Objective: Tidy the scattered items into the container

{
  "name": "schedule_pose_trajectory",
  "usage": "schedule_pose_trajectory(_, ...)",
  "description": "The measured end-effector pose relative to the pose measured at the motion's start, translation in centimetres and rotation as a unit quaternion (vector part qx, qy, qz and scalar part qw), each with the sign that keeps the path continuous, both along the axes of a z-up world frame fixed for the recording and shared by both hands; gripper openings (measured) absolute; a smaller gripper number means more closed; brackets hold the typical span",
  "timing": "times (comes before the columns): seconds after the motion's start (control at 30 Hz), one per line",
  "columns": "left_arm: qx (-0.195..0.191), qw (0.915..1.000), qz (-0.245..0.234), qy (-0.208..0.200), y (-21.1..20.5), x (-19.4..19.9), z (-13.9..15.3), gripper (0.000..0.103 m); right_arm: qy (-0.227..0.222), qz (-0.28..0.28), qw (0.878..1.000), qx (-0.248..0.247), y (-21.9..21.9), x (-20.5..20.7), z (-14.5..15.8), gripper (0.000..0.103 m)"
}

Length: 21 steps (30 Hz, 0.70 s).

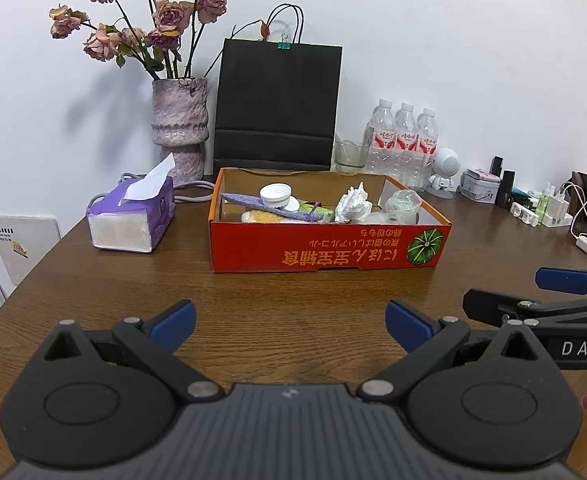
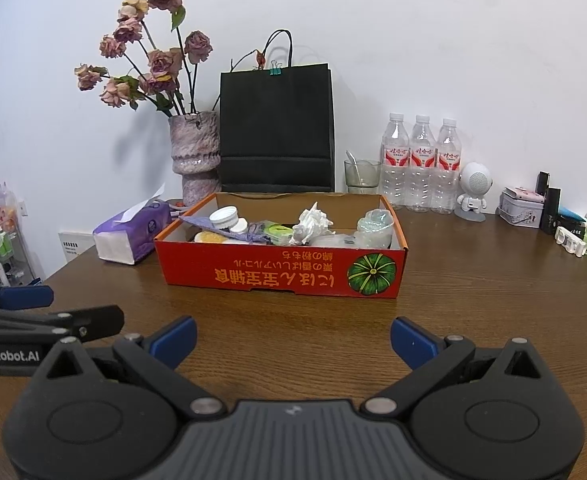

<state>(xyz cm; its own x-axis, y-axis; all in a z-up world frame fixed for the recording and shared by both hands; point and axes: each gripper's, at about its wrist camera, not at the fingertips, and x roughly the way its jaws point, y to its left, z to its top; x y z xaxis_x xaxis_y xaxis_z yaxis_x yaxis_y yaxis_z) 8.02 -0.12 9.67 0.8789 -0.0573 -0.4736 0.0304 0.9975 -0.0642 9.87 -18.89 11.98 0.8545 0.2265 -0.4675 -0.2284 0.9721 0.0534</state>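
A red cardboard box (image 1: 325,248) (image 2: 277,274) with a pumpkin picture stands in the middle of the wooden table. Inside lie a white cap (image 1: 276,194) (image 2: 224,216), a crumpled tissue (image 1: 352,205) (image 2: 311,222), a purple strip (image 1: 253,201), a yellow sponge (image 2: 209,237) and a clear plastic wrapper (image 1: 403,204) (image 2: 375,222). My left gripper (image 1: 291,326) is open and empty, over bare table in front of the box. My right gripper (image 2: 293,342) is open and empty, beside it, also short of the box. Each gripper shows at the edge of the other's view.
A purple tissue pack (image 1: 131,216) lies left of the box. A vase of dried roses (image 1: 179,128), a black paper bag (image 1: 277,108), a glass (image 1: 349,154) and three water bottles (image 1: 405,140) stand behind it. Small bottles, chargers and cables (image 1: 549,208) crowd the right edge.
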Motion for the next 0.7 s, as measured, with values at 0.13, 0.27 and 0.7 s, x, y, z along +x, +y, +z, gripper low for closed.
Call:
schedule_pose_trajectory(0.13,0.001,1.0000,0.000,-0.001,-0.01,0.02,0.00,0.103,-0.002,-0.001,1.000,0.000,-0.12,-0.07,-0.12,0.103)
schedule_pose_trajectory(0.27,0.003,1.0000,0.000,-0.002,-0.08,0.05,-0.04,0.103,-0.002,-0.001,1.000,0.000,-0.16,-0.06,-0.14,0.103)
schedule_pose_trajectory(0.7,0.008,1.0000,-0.002,-0.003,-0.22,0.11,-0.20,0.103,-0.001,-0.002,1.000,-0.002,-0.10,-0.09,-0.28,0.103)
